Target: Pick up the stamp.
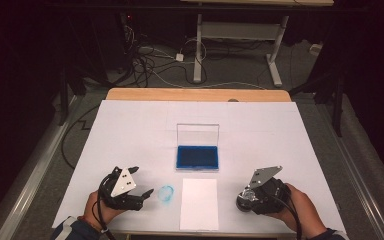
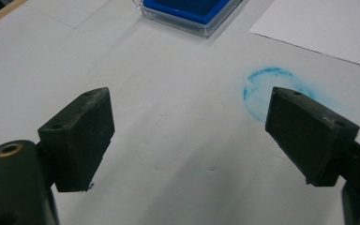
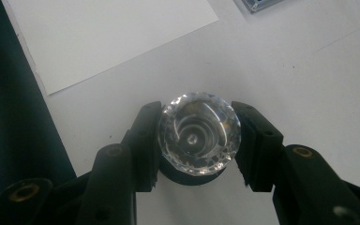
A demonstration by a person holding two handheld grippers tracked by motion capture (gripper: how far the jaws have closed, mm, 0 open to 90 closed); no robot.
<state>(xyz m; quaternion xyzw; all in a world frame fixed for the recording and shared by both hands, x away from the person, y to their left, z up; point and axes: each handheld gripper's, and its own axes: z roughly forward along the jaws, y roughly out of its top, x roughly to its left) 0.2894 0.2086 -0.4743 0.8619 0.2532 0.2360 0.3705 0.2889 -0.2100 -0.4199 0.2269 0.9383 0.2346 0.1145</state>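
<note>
A stamp with a clear faceted knob point(image 3: 199, 132) and a black round base stands on the white table cover, and my right gripper point(image 3: 199, 143) is shut on it, one jaw pressing each side. From above, the stamp point(image 1: 245, 195) sits at the front right in that gripper point(image 1: 244, 199). My left gripper point(image 1: 144, 180) rests at the front left, open, with nothing between its fingers point(image 2: 82, 136). A blue ink ring point(image 2: 262, 86) marks the cover just beyond its right jaw. An open ink pad point(image 1: 197, 156) with blue filling and a raised clear lid lies at the centre.
A white sheet of paper point(image 1: 199, 202) lies at the front between the two grippers, right of the ink ring point(image 1: 166, 193). The white cover point(image 1: 130, 130) ends at a wooden table edge point(image 1: 197, 94) at the back. Cables and desk legs are on the floor beyond.
</note>
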